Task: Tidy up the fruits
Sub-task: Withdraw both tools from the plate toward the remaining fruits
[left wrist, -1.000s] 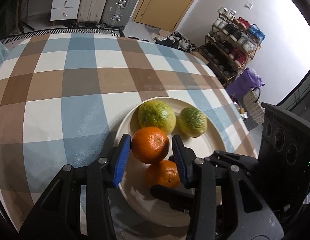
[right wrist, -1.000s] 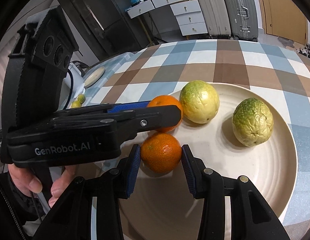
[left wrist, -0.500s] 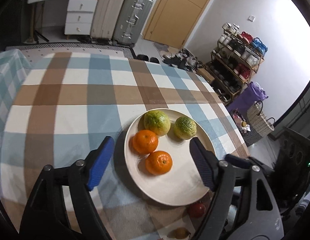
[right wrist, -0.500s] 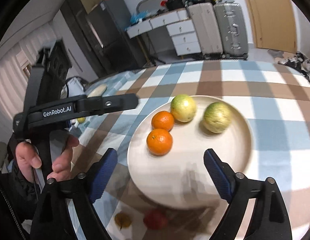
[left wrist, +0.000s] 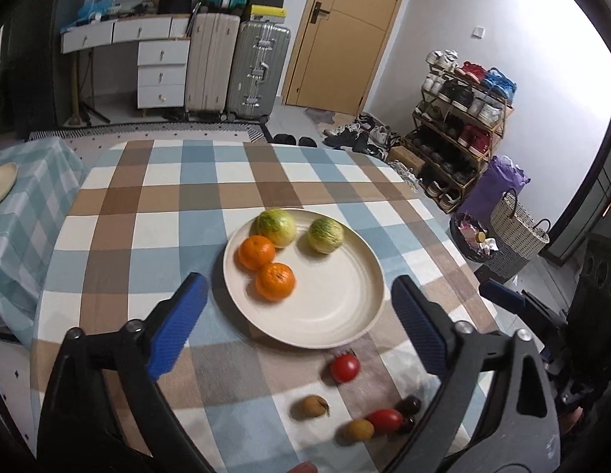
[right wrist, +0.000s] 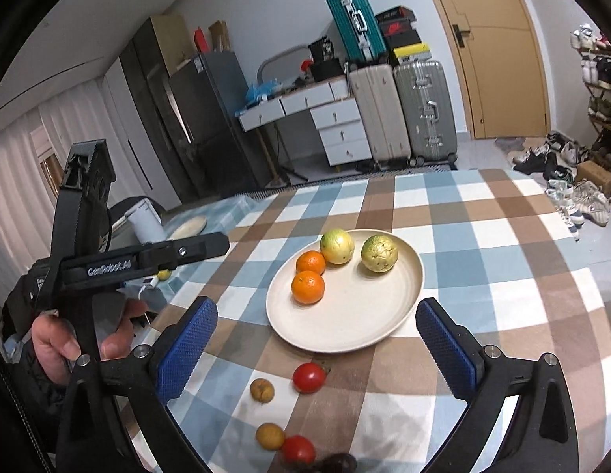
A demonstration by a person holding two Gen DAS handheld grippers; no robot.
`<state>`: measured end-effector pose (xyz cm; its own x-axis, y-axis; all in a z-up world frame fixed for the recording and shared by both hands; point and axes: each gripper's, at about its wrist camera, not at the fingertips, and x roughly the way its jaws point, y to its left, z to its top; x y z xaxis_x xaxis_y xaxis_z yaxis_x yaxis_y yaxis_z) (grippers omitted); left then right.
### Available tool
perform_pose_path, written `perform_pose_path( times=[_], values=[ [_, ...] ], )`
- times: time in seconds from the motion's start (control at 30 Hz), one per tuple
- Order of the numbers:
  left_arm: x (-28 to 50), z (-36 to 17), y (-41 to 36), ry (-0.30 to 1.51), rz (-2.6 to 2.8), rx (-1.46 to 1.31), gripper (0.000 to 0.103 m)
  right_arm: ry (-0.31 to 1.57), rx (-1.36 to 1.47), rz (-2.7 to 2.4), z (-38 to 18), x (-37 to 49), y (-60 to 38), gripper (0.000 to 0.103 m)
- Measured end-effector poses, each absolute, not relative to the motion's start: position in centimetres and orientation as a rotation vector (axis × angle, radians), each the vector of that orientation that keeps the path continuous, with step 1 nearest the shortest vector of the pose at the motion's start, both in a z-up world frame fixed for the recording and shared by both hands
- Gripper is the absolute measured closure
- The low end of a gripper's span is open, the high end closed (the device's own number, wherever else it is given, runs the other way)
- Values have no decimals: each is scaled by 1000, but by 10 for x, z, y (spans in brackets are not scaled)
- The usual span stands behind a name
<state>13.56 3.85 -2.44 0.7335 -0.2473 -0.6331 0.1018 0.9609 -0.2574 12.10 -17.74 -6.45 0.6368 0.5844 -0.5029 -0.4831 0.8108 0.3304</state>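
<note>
Two oranges [left wrist: 274,280] sit touching each other at the plate's left side, with two green-yellow guavas [left wrist: 325,235] behind them: like is grouped with like, which I judge is the point of the sorting. The oranges are round, glossy and finely dimpled; the guavas look bumpier and duller, blotched green over pale yellow. The plate [left wrist: 344,327] is a cream, shallow disc with faint rings and a raised rim, which should stop round fruit rolling off.

Nearer me, off the plate on the checked cloth, lie the small ones not yet sorted: a smooth red tomato [right wrist: 309,377] just beside the rim, a brown rough-skinned longan [right wrist: 262,390], and further toward me another longan, another tomato and something dark, partly cut off.

My left claw [left wrist: 301,323] hangs above the bench [left wrist: 120,236] with its ribbed blue pads wide apart, holding nothing. My right claw [right wrist: 317,345] is likewise spread and bare, above the small fruit.
</note>
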Motion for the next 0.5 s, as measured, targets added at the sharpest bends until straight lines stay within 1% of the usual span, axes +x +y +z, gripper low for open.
perform_pose_path(
  times=[0.17, 0.5],
  values=[
    [102, -17, 19, 690, -194, -166, 1, 604, 180, 596, -61, 101, -188, 0],
    [50, -18, -6, 666, -199, -102, 1, 565, 177, 568, -57, 61, -199, 0]
  ],
)
